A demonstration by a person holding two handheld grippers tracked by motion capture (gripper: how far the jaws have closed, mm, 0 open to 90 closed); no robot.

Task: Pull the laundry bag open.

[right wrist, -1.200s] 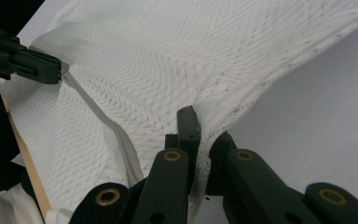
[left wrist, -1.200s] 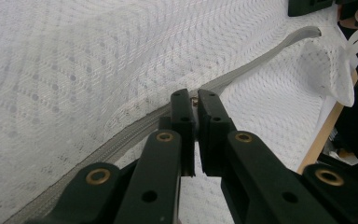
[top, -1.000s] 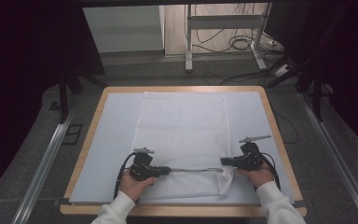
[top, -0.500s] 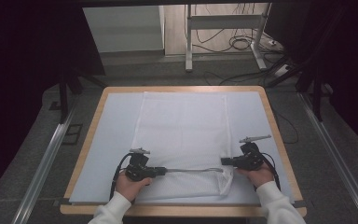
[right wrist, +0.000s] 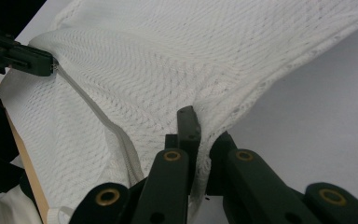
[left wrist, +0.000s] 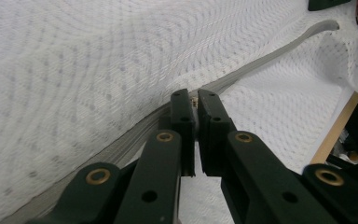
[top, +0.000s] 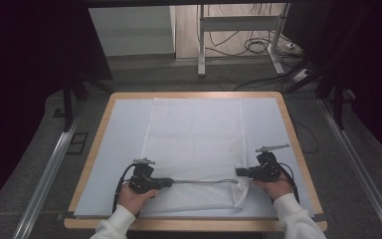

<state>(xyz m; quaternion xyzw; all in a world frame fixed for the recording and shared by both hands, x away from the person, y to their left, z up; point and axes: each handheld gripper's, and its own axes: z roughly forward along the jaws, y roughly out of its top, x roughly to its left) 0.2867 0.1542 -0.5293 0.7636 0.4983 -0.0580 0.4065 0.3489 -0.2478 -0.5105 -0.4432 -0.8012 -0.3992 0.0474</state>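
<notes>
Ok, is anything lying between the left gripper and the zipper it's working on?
Nothing visible: the left gripper is already shut on the zipper of the white mesh bag, while the right gripper pinches the bag's mesh.

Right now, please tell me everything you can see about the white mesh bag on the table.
The white mesh bag is a rectangular bag that looks like thin netted fabric, lying mostly flat on the pale blue mat. A grey zipper runs across it near the person's edge. The left gripper is shut at the zipper's left end, seemingly on the slider. The right gripper is shut on the fabric at the right end, lifting it a little into folds.
</notes>
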